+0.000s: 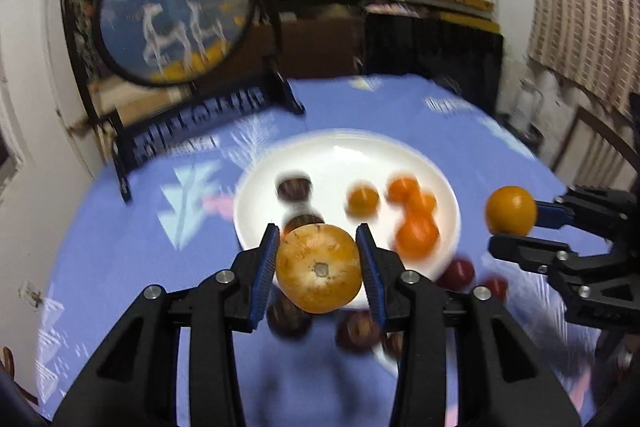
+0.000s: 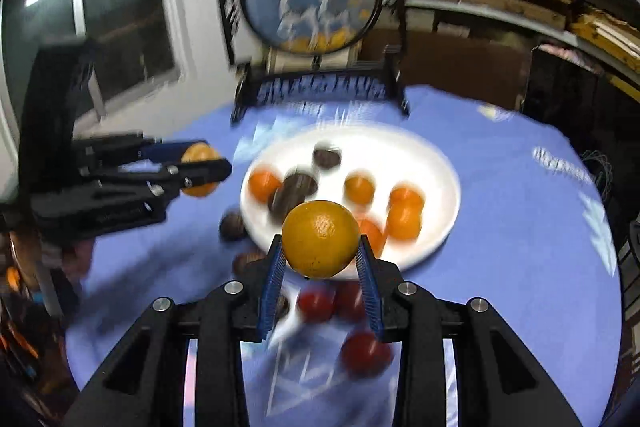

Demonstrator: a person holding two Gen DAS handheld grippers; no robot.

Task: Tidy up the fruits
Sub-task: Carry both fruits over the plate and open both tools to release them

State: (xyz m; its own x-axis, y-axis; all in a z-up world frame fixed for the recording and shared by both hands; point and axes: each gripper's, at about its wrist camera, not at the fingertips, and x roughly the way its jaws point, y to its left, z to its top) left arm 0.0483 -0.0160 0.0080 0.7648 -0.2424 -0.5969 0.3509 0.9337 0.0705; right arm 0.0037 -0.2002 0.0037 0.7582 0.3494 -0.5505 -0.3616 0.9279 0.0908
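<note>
Now both hands carry fruit above the round table under its blue patterned cloth (image 1: 120, 267); each should come over bare china on the white round plate (image 1: 400, 155) before lowering. Left gripper (image 1: 318, 263) pinches a yellow-orange citrus fruit (image 1: 318, 269) between blue ribbed pads, and right gripper (image 2: 322, 267) clamps a rounder orange fruit (image 2: 320, 239), near-closed.

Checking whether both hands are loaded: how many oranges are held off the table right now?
2. One orange sits between the left gripper's fingers; the other orange sits between the right gripper's fingers. More orange fruits lie on the white plate, blurred.
</note>
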